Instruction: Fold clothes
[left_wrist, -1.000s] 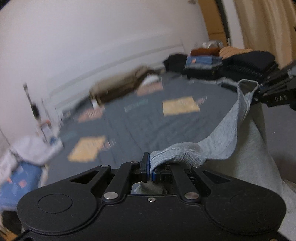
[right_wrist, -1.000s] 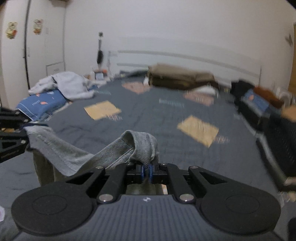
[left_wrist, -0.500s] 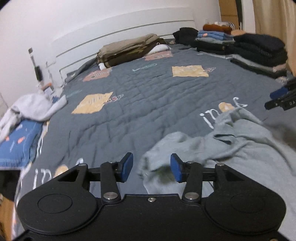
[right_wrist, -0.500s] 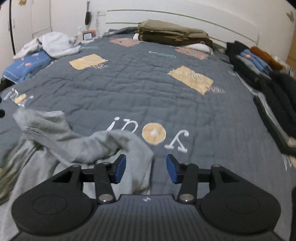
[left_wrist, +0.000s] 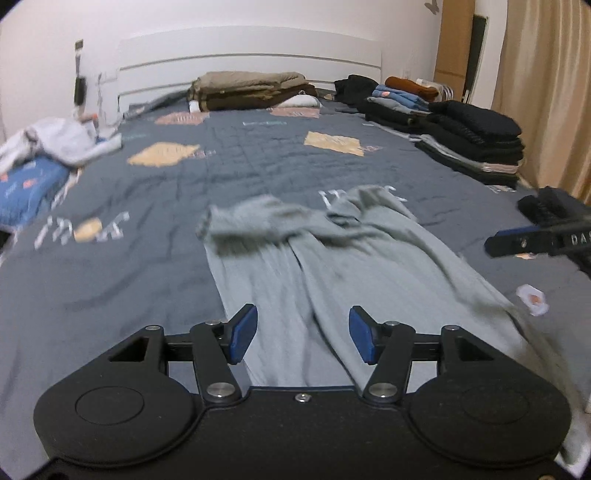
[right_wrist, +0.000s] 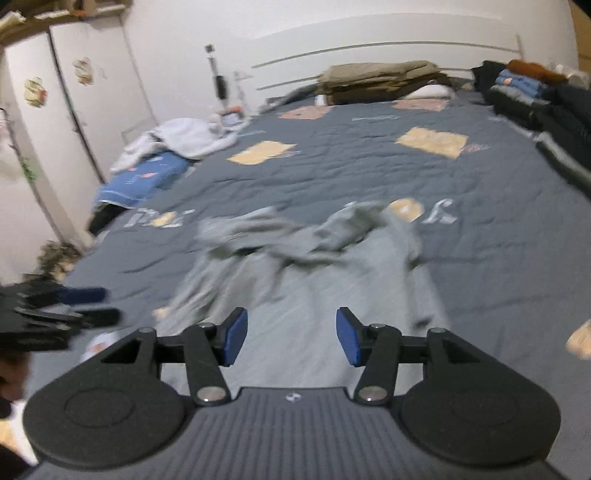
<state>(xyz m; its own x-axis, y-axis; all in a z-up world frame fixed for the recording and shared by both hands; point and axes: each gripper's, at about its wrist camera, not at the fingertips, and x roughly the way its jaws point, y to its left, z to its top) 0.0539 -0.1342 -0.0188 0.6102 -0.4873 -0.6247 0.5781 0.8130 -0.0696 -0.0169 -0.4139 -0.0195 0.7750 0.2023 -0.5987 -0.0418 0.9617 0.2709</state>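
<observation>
Garment: the grey garment (left_wrist: 332, 266) lies rumpled on the dark quilt (left_wrist: 155, 221), released from my grip.
Left gripper (left_wrist: 303, 334): jaws just opened, spread, nothing pinched.
Right gripper (right_wrist: 291, 336): likewise spread, empty.
Beyond: folded stacks (left_wrist: 469, 144) line the bed's edge.

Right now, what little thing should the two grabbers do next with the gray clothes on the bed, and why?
Probably smooth the bunched far end flat. Both jaws have just been opening; the left gripper and right gripper are open, with nothing between their pads. The gray garment lies loose on the quilt, crumpled at its far end, so it looks too rumpled for a neat fold.
</observation>
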